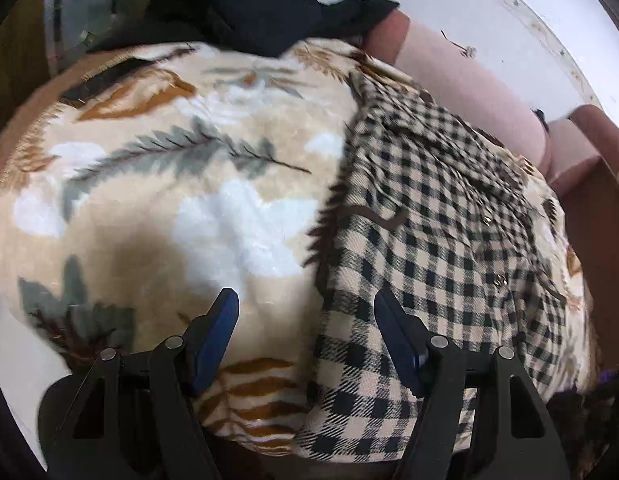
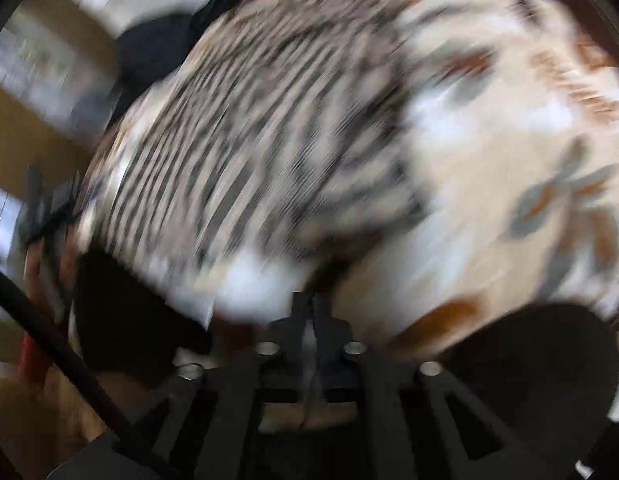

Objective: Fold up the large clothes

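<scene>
A beige-and-black checked garment (image 1: 429, 216) lies spread on the right part of a beige blanket with a leaf print (image 1: 181, 184). My left gripper (image 1: 307, 300) is open, its blue pads (image 1: 217, 332) straddling the garment's near left edge, just above it. In the right wrist view everything is motion-blurred: the checked garment (image 2: 249, 140) fills the upper left and the blanket (image 2: 489, 200) the right. My right gripper (image 2: 311, 300) has its jaws together, with pale cloth at its tips; whether it holds cloth I cannot tell.
Dark clothes (image 1: 253, 8) are piled at the blanket's far edge. A pink sofa cushion (image 1: 461, 76) and a white wall (image 1: 529, 20) lie behind the garment. In the right wrist view a dark garment (image 2: 157, 48) sits upper left and a dark rod (image 2: 69, 348) crosses lower left.
</scene>
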The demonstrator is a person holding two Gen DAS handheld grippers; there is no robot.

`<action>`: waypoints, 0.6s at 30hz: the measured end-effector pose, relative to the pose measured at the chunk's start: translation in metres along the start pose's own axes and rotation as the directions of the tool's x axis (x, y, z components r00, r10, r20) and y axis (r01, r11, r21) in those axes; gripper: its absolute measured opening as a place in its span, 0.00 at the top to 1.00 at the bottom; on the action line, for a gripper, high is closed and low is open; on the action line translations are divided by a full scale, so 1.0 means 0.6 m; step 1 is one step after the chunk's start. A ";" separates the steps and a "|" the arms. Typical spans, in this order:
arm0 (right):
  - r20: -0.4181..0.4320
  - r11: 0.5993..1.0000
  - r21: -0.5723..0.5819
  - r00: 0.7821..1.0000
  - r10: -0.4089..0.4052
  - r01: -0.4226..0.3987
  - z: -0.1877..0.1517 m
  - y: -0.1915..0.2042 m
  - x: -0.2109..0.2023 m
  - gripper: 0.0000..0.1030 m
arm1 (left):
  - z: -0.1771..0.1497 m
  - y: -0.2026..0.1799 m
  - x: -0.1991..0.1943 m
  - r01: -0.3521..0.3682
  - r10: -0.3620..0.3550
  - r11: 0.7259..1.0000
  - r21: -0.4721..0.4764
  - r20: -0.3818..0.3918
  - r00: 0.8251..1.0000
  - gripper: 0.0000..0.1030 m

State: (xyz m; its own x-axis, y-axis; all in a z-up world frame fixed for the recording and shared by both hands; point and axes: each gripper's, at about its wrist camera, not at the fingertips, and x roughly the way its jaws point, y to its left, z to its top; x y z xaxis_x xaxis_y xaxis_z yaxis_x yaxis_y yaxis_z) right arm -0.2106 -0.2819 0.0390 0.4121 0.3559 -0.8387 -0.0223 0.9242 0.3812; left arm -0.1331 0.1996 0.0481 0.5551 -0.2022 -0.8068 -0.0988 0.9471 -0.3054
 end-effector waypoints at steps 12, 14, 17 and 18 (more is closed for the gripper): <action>0.034 0.996 -0.077 0.999 -0.031 0.034 0.070 -0.001 0.119 0.76 | -0.038 -0.073 0.056 -0.025 0.043 0.980 0.198 -0.087 0.995 0.79; -0.006 0.999 -0.033 0.999 0.032 -0.032 0.064 -0.007 0.116 0.92 | -0.035 -0.077 0.051 -0.004 0.026 0.983 0.184 -0.117 0.993 0.95; -0.036 0.993 0.058 0.994 0.107 -0.105 0.045 -0.025 0.088 0.93 | -0.022 -0.064 0.017 0.054 -0.038 0.991 0.125 -0.122 0.992 0.96; -0.038 0.988 0.085 0.990 0.133 -0.130 0.035 -0.029 0.077 0.93 | -0.020 -0.060 0.001 0.063 -0.049 0.991 0.121 -0.113 0.992 0.96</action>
State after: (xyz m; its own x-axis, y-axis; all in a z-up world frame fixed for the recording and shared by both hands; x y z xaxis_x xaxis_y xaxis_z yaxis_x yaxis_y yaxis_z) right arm -0.1720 -0.2846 0.0019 0.3706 0.4808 -0.7947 0.0022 0.8551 0.5184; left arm -0.1389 0.1625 0.0526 0.4626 -0.2752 -0.8428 0.0364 0.9557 -0.2921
